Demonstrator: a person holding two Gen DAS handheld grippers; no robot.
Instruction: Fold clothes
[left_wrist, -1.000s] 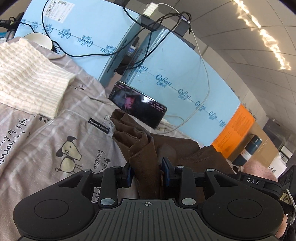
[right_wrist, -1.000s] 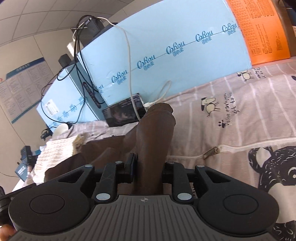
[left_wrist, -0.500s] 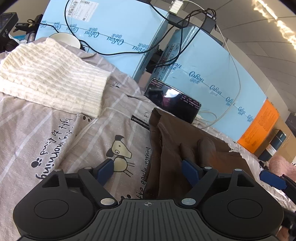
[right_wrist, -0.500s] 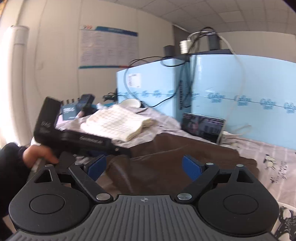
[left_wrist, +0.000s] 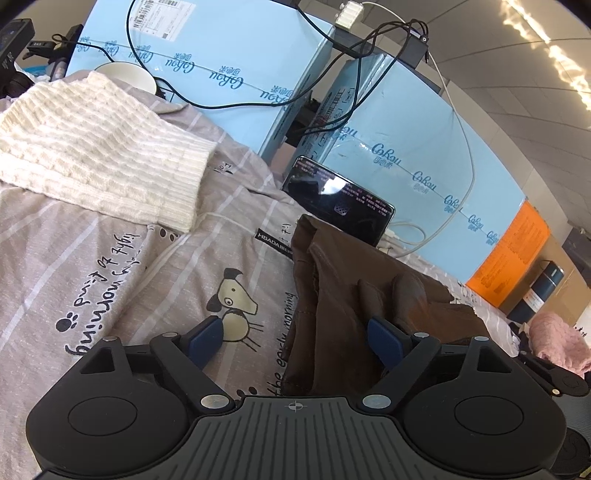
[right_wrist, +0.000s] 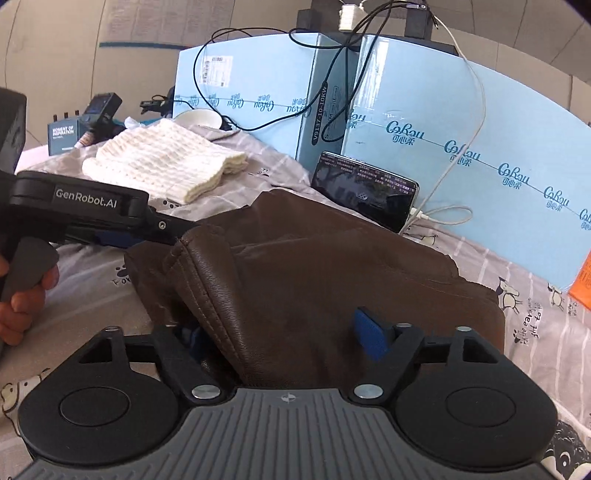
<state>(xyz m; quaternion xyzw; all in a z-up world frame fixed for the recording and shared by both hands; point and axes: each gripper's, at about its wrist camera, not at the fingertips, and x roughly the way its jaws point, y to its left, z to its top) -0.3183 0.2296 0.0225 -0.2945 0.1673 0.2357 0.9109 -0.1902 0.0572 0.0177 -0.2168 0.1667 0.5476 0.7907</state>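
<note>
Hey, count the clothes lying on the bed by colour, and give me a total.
Brown: 1, the brown leather garment
Cream: 1, the folded cream knit sweater
Total: 2

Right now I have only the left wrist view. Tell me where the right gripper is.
Observer: The right gripper straddles a raised fold of the brown garment. Its jaws are closing with the fold between them.
Operator: Describe that fold.
Observer: It has a stitched, leather-like edge and stands up nearer the left jaw.
Operator: Report what's beyond the sweater.
Observer: A small dark box with white lettering stands just past the sweater.
</note>
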